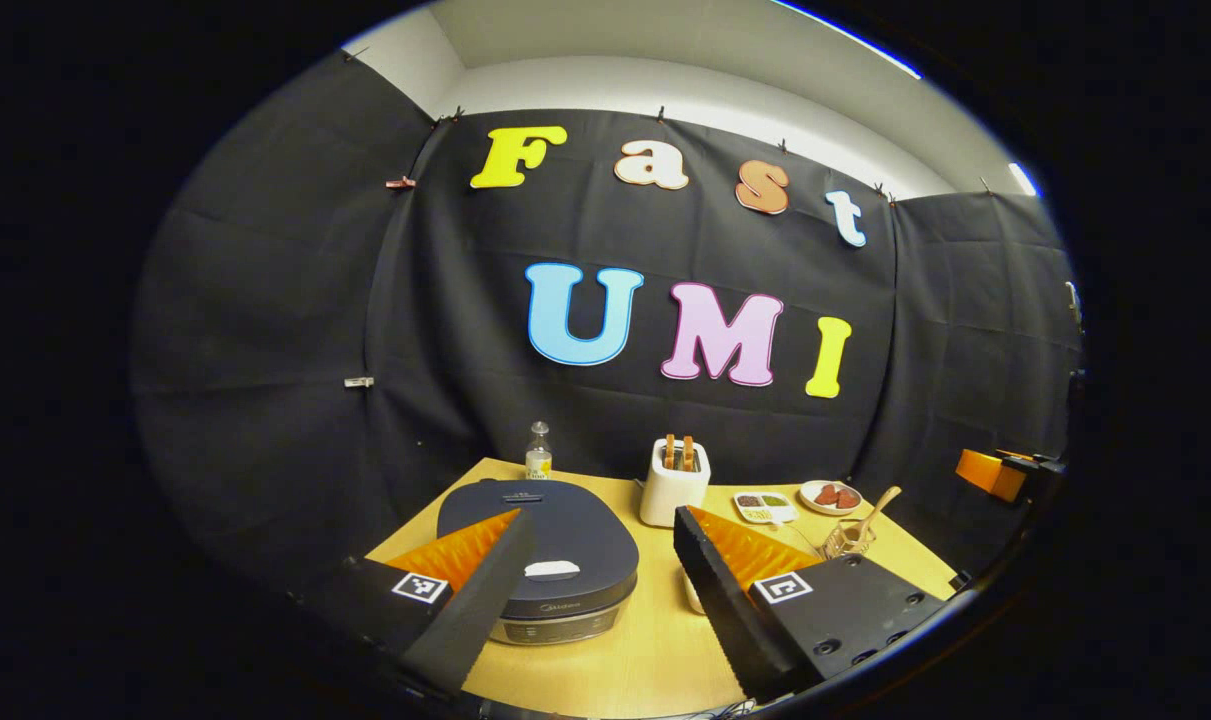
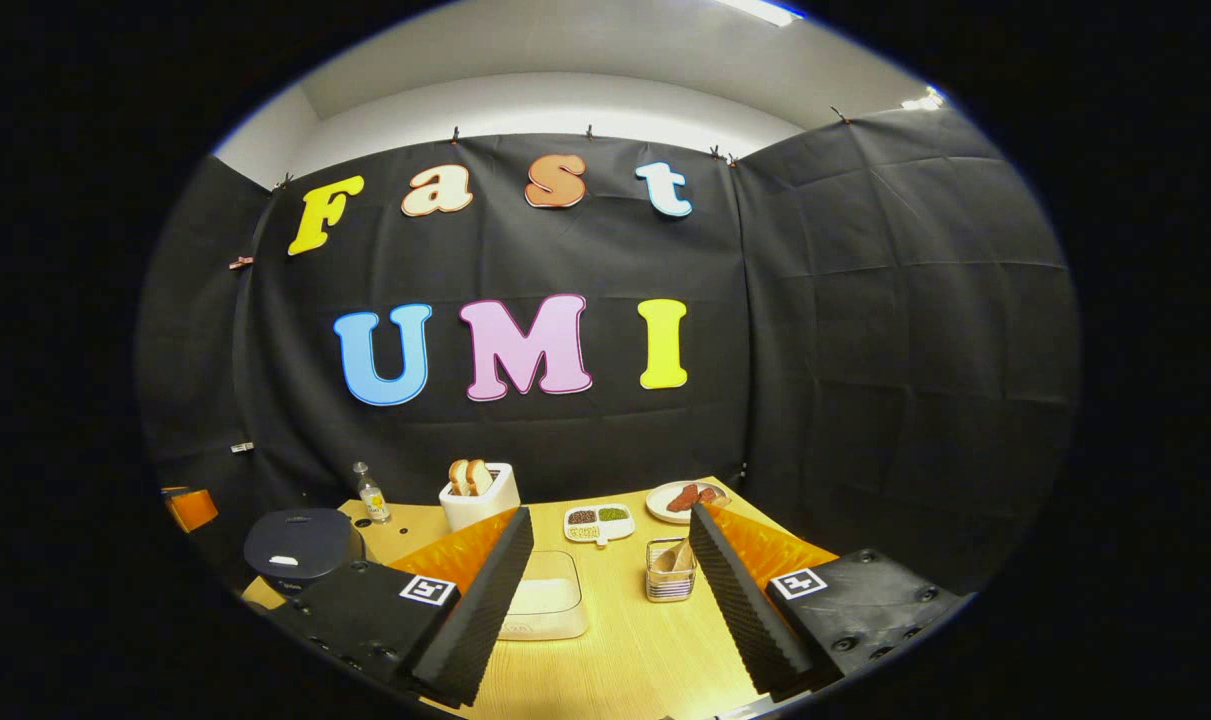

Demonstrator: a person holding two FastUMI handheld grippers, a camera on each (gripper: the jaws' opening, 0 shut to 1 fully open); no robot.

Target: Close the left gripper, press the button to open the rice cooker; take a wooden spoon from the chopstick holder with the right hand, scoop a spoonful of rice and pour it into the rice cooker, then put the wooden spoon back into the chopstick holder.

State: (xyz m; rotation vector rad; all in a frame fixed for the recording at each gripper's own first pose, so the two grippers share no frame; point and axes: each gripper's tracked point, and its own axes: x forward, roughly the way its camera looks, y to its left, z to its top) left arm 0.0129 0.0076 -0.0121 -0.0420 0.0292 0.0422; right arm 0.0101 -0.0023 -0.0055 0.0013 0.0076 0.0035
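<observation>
Left tongs (image 1: 597,560) spread wide, hovering over the shut rice cooker (image 1: 550,545) at the desk's (image 1: 655,650) left. Right tongs (image 2: 610,590) likewise released, empty. Wooden spoon (image 2: 677,556) stands in the chopstick holder (image 2: 671,580), beside the rice container (image 2: 547,605). Spoon likely light, stiff; grip the upper handle.

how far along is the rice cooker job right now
Nothing looks done yet. The rice cooker has its lid down, and the wooden spoon sits in the chopstick holder. Both the left gripper and right gripper are open, holding nothing. Left: closing the left gripper, pressing the button, scooping from the rice container, pouring, returning the spoon.
</observation>
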